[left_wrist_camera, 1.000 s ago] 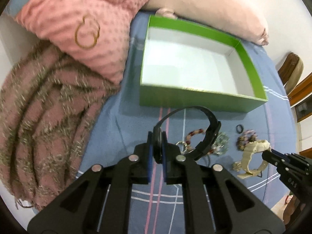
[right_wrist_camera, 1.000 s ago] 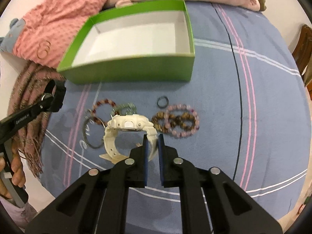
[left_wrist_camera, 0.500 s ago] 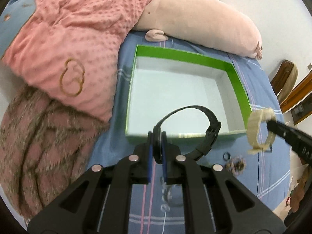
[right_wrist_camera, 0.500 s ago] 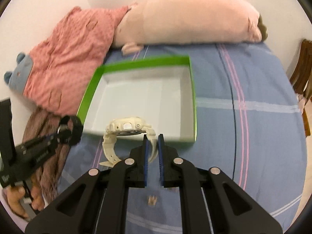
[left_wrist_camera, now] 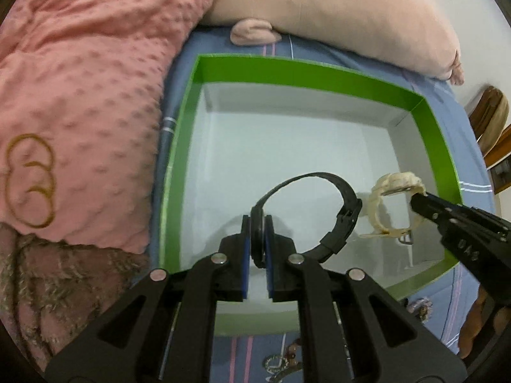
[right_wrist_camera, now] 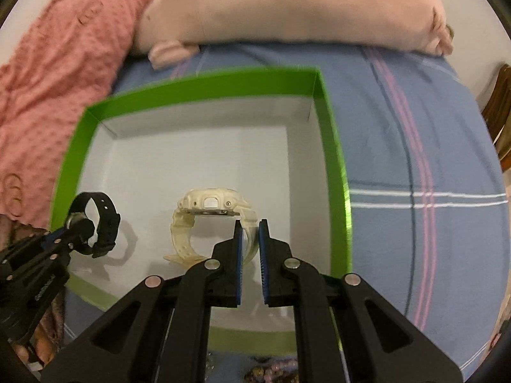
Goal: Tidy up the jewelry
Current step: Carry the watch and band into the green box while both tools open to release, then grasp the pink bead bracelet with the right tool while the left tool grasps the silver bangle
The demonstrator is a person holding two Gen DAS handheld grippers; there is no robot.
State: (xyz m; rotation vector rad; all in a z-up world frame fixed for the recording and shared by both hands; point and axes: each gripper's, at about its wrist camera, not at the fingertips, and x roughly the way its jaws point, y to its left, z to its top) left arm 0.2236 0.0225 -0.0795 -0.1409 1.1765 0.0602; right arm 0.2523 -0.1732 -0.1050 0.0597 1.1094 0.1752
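My left gripper (left_wrist_camera: 257, 223) is shut on a black watch (left_wrist_camera: 341, 220), gripping its case edge-on, and holds it above the white floor of the green box (left_wrist_camera: 287, 67). My right gripper (right_wrist_camera: 249, 226) is shut on the strap of a cream watch (right_wrist_camera: 210, 204), also hanging inside the green box (right_wrist_camera: 204, 86). From the left wrist, the cream watch (left_wrist_camera: 388, 188) and the right gripper (left_wrist_camera: 418, 201) come in from the right. From the right wrist, the black watch (right_wrist_camera: 102, 217) and the left gripper (right_wrist_camera: 76, 226) show at the left.
The box sits on a blue striped bedsheet (right_wrist_camera: 415, 146). A pink dotted blanket (left_wrist_camera: 83, 95) and a brownish throw (left_wrist_camera: 48, 287) lie left of it, a long pink plush pillow (right_wrist_camera: 287, 9) behind it. Bead bracelets (right_wrist_camera: 271, 371) and a silver piece (left_wrist_camera: 278, 364) remain on the sheet in front.
Both grippers have carried their watches forward from above the bracelets on the sheet to over the inside of the green box. The box now fills both views.
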